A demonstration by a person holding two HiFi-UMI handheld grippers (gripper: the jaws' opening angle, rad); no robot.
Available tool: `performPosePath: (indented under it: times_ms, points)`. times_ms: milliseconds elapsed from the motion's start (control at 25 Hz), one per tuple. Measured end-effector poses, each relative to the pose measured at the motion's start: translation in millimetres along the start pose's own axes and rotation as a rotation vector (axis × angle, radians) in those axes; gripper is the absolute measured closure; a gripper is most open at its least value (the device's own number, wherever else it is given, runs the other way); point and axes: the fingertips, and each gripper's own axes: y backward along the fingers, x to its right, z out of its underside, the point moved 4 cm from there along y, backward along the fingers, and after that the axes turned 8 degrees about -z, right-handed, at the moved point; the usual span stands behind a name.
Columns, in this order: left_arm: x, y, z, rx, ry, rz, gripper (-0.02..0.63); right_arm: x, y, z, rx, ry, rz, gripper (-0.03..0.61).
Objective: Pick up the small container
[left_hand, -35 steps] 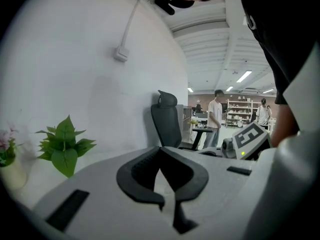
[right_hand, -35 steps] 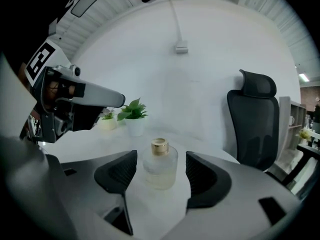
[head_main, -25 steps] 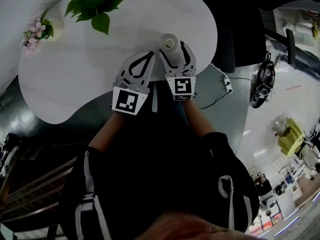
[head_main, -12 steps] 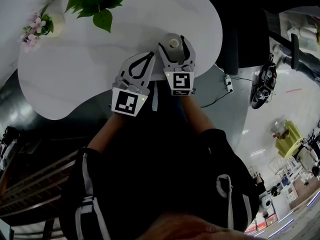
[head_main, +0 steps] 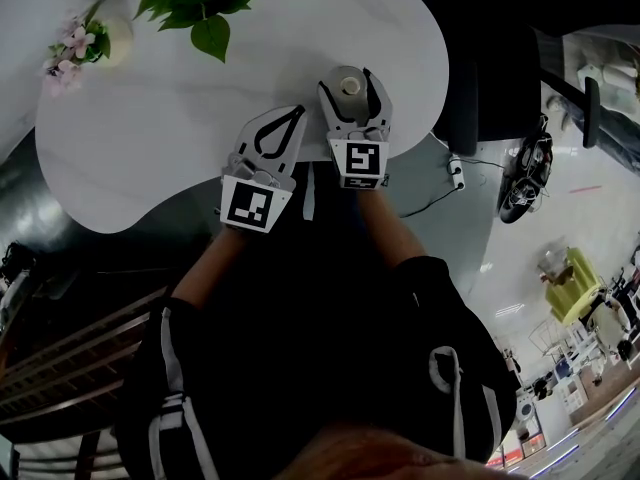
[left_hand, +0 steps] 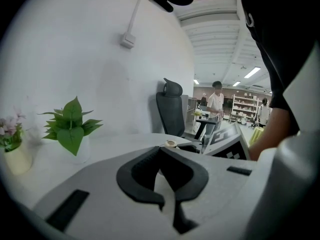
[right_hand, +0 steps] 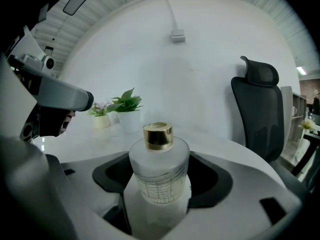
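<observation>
The small container [head_main: 347, 81] is a frosted bottle with a gold cap, standing upright near the right edge of the white table [head_main: 150, 138]. My right gripper [head_main: 348, 82] is open, and the bottle sits between its two fingers. In the right gripper view the bottle [right_hand: 160, 171] fills the notch between the black pads, close to both; I cannot tell whether they touch it. My left gripper [head_main: 298, 110] rests on the table just left of the bottle, shut and empty, its tips meeting [left_hand: 161, 151].
A leafy green plant [head_main: 195, 3] and a small pot of pink flowers [head_main: 75, 48] stand at the table's far left. A black office chair [head_main: 480, 68] is right of the table. A cable and plug [head_main: 455, 168] lie on the floor.
My right gripper has moved forward, so the bottle that stood ahead of its fingertips now sits between the fingers. The left gripper has stayed where it was.
</observation>
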Motion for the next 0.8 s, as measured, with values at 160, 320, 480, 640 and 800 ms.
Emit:
performPosePath:
  times_ms: [160, 320, 480, 640, 800]
  points:
    - [-1, 1, -3, 0.006, -0.001, -0.008, 0.606, 3, 2, -1, -0.007, -0.018, -0.001, 0.249]
    - [-1, 1, -8, 0.019, 0.0, -0.015, 0.606, 8, 9, -13, 0.003, -0.02, 0.017, 0.245]
    - [0, -2, -19, 0.044, -0.009, -0.018, 0.606, 15, 19, -35, 0.017, -0.001, 0.032, 0.245]
    - [0, -1, -34, 0.086, -0.014, -0.026, 0.606, 22, 34, -66, 0.041, -0.005, 0.068, 0.245]
    - [-4, 3, -49, 0.127, -0.016, -0.043, 0.606, 24, 50, -102, 0.074, 0.002, 0.102, 0.245]
